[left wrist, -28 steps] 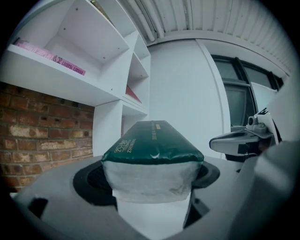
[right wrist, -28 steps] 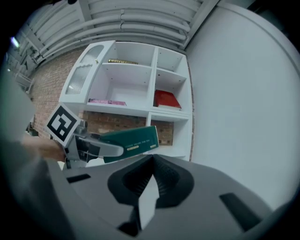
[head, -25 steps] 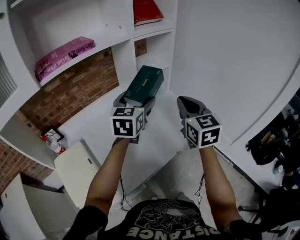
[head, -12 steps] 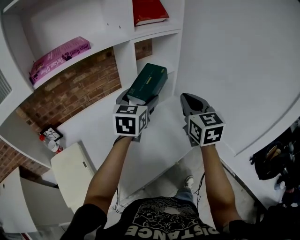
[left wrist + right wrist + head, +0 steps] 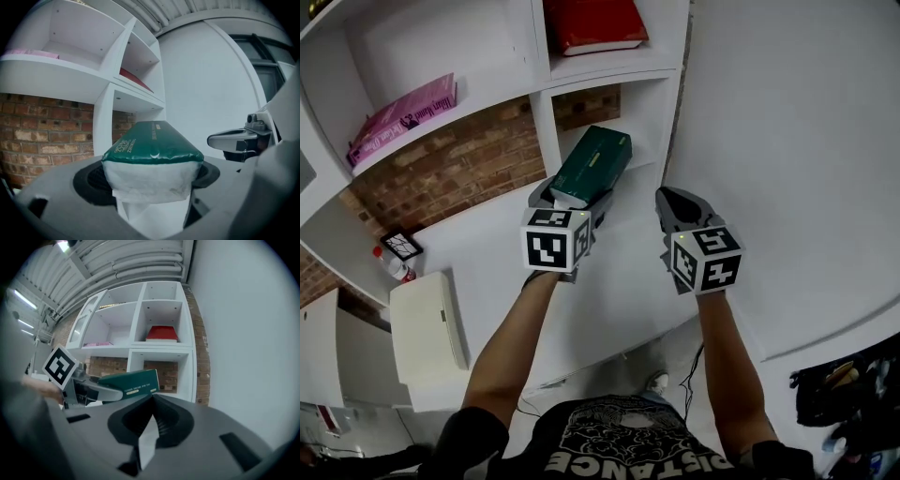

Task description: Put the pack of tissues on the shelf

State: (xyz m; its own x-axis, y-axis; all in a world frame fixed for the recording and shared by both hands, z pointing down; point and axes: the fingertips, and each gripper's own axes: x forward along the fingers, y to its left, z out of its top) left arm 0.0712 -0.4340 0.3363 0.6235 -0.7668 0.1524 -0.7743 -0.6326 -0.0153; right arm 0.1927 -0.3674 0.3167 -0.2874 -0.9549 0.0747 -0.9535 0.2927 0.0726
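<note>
White wooden shelf cubby [image 5: 649, 117] sits closer beyond left claw [image 5: 574, 199] clamping the green plastic tissue pack [image 5: 592, 164], right claw [image 5: 677, 211] closed and empty: placement looks near.

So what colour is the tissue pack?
Dark green tissue pack, white end; left gripper view.

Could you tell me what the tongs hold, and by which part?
Left tongs grip the green tissue pack by its near end; right tongs are shut, empty.

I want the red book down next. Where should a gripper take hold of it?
Grip the red book by its front edge, coming straight in through the open front of its compartment, probably one jaw above and one slid beneath. It lies flat, with side walls blocking any sideways approach.
</note>
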